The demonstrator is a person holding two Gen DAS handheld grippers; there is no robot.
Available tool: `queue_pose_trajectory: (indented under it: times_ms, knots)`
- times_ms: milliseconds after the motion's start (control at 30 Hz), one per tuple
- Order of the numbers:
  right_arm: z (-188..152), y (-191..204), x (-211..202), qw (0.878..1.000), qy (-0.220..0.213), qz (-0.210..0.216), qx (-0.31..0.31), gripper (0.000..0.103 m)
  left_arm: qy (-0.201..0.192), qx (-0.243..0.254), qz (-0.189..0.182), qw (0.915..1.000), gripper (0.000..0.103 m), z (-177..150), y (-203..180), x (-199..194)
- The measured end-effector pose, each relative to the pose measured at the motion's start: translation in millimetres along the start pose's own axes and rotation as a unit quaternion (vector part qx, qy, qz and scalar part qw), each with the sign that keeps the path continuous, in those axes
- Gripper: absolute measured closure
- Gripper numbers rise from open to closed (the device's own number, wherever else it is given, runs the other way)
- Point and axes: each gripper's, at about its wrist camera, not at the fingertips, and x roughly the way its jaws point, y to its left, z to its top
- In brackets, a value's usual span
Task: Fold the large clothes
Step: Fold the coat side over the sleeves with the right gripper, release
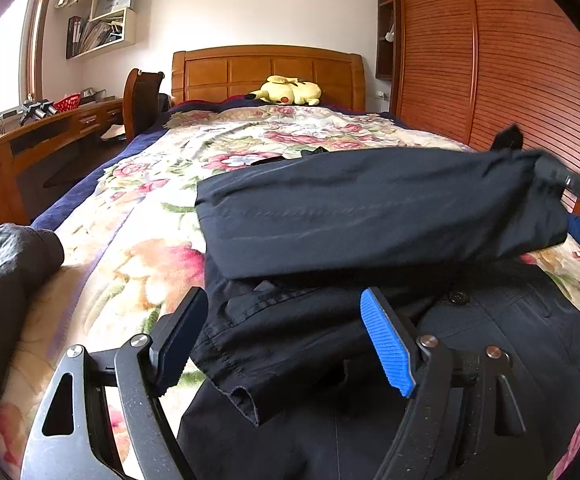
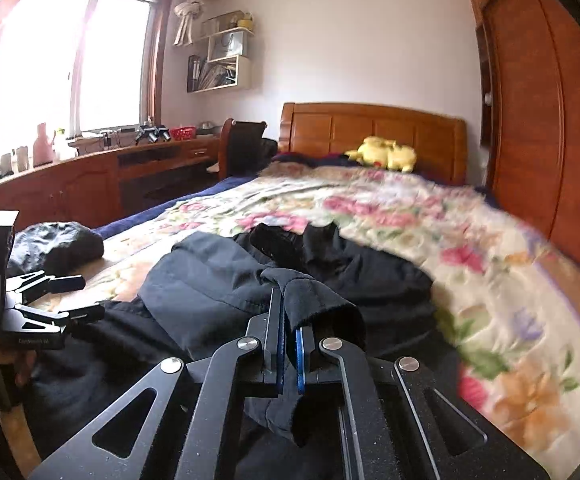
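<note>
Right gripper clamped on trousers fold, left gripper released.

Left gripper (image 1: 286, 340) sits low at the near edge of the bed (image 1: 138, 184), jaws spread wide over the black trousers (image 1: 370, 208), gripping nothing. Right gripper (image 2: 288, 344) has jaws pinched tight on a trouser hem, holding the folded part raised above the bedspread. Further off: dark crumpled garment (image 2: 56, 246) by the left edge, yellow plush toy (image 1: 290, 90) at the headboard.

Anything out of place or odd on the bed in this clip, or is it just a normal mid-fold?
Mostly normal: the right gripper pinches the dark trousers, mid-fold and unevenly bunched, while the left gripper is open. One oddity: a crumpled dark garment sits separately at the bed's left edge.
</note>
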Motion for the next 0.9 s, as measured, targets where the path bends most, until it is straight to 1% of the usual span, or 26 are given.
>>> queue_pose_trajectory:
  times_ms: [100,200,267,300,367,467,533,633,733,800,900]
  knots:
    - [10,-3,-14,0.999,0.001,-0.025,-0.020,0.099,0.001,-0.004,-0.002,1.0000,0.023,0,3,0]
    - [8,-2,-29,0.998,0.007,-0.057,-0.040,0.099,0.002,-0.004,-0.004,1.0000,0.023,1,5,0]
    - [0,-4,-28,0.995,0.030,-0.086,-0.046,0.099,0.002,-0.002,-0.004,1.0000,0.023,0,5,-1]
    - [-4,-6,-25,0.994,0.045,-0.093,-0.044,0.099,0.001,-0.001,-0.004,1.0000,0.023,0,5,-2]
    - [-20,-14,-21,0.990,0.076,-0.116,-0.040,0.099,0.001,0.000,-0.003,1.0000,0.023,0,5,-2]
    - [-38,-24,-23,0.983,0.104,-0.147,-0.034,0.099,0.001,0.000,-0.002,1.0000,0.023,-1,6,-3]
    - [-44,-29,-27,0.980,0.111,-0.162,-0.030,0.099,0.001,0.001,-0.002,1.0000,0.023,-1,5,-3]
    - [-50,-29,-33,0.981,0.127,-0.146,-0.017,0.099,0.002,0.001,-0.002,1.0000,0.023,-1,5,-3]
    - [-56,-23,-26,0.978,0.155,-0.139,-0.029,0.099,0.003,0.000,-0.002,1.0000,0.023,-1,6,-4]
    - [-62,-21,-25,0.977,0.166,-0.134,-0.030,0.099,0.002,0.002,-0.001,1.0000,0.023,-1,5,-4]
    - [-51,-33,-26,0.976,0.173,-0.131,-0.026,0.098,0.000,0.005,0.001,1.0000,0.023,-2,4,-5]
